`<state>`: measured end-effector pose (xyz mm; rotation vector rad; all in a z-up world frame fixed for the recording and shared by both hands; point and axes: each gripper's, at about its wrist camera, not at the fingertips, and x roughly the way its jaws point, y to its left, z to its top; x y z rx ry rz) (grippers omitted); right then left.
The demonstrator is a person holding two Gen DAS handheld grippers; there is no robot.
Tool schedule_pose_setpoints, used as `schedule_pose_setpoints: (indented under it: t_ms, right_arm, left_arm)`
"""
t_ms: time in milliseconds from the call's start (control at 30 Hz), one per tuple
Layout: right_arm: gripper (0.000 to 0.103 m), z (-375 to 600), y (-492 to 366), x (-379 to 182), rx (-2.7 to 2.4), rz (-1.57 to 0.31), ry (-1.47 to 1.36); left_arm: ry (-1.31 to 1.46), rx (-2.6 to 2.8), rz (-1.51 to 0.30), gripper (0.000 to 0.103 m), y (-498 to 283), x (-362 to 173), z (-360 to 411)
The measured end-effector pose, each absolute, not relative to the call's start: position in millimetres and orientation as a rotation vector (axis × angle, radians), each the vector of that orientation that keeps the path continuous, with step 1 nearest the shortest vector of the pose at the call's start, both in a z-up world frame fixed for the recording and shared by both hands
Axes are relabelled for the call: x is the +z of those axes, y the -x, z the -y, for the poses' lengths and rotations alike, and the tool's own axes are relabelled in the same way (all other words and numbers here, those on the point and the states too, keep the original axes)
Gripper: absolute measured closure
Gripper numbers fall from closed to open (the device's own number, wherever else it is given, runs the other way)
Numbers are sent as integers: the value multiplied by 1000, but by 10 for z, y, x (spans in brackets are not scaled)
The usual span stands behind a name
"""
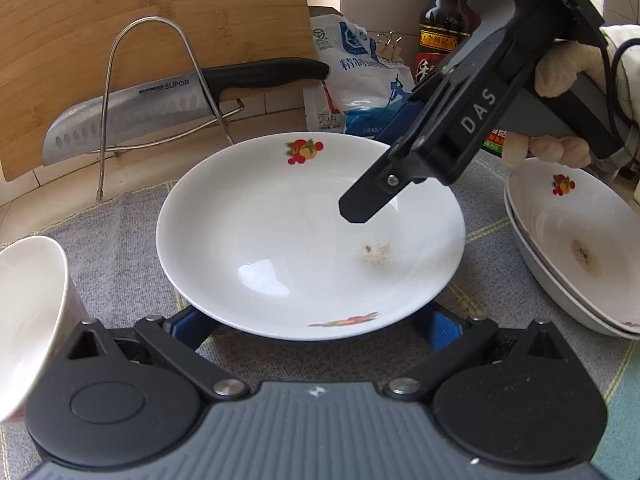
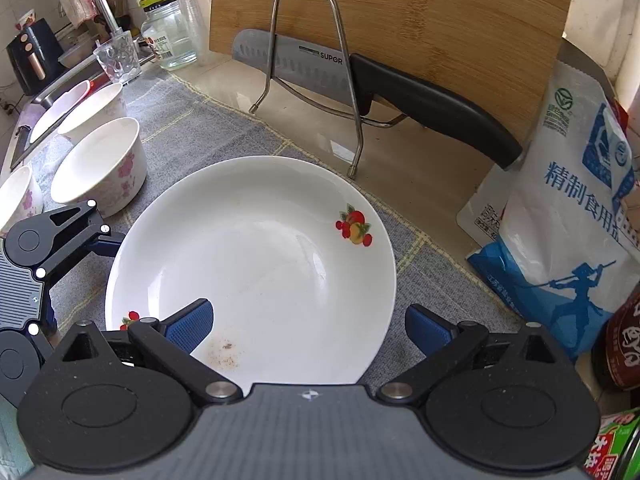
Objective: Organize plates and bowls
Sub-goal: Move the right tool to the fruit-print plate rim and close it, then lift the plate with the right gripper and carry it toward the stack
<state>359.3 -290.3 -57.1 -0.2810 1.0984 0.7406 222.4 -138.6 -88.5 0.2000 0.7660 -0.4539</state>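
White fruit-print plate [image 2: 256, 256] mid-frame on my table's grey cloth [image 2: 200, 136], both tools wide open, right tool [image 2: 308, 326] straddling its rim, left tool [image 1: 312, 330] empty.

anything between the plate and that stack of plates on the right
Nothing on the cloth between the plate and the stacked plates. Only the right gripper hangs over the plate's right rim, jaws open.

The right gripper [image 2: 308, 330] hangs wide open over a white fruit-printed plate [image 2: 256, 264] on the bench's grey cloth [image 2: 192, 128].
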Motion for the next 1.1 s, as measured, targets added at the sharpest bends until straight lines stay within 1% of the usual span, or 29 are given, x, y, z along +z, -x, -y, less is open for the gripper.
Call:
schedule_pose_setpoints:
  t_ms: [300,800,1100]
  right_arm:
    - [0,2785,-3861,-691,840,-1149,253]
    - [0,2617,-4082,-698,922,-1196,283]
    - [0,2631,-4184,-689,940,-1253,237]
  left_arm:
    - [-183,-422,-761,0,-2226,-887,1402]
    - [-191,-441,-741,0,-2205,-888,1377]
    - [-195,-446,-740,0,-2189,-874,1386]
